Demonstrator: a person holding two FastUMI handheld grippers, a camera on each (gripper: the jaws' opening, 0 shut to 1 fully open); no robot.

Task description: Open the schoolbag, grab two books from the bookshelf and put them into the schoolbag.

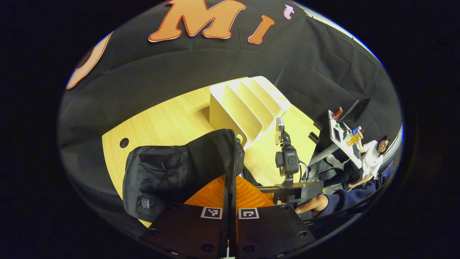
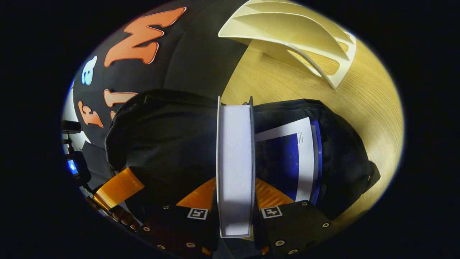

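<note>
Inspecting the right gripper view, we find the right claw clamped on a white book, which stands edge-on between its fingers at the centre of the frame and reaches up to mid-height. Directly beyond the claw lies the black schoolbag, its mouth open. Inside the opening, just right of the held book, we note a second book with a blue and white cover. The bookshelf, a pale slotted rack, sits at the upper right of the frame on the wooden surface, well apart from the claw.

In the left gripper view, the left claw sits at bottom centre with its fingers drawn together on a fold of the schoolbag, pinching the fabric at the zip edge. The bag spreads to the left and above the claw. The bookshelf stands above centre, behind the bag, on the surface. At lower right we record the other gripper and the hand holding it.
</note>
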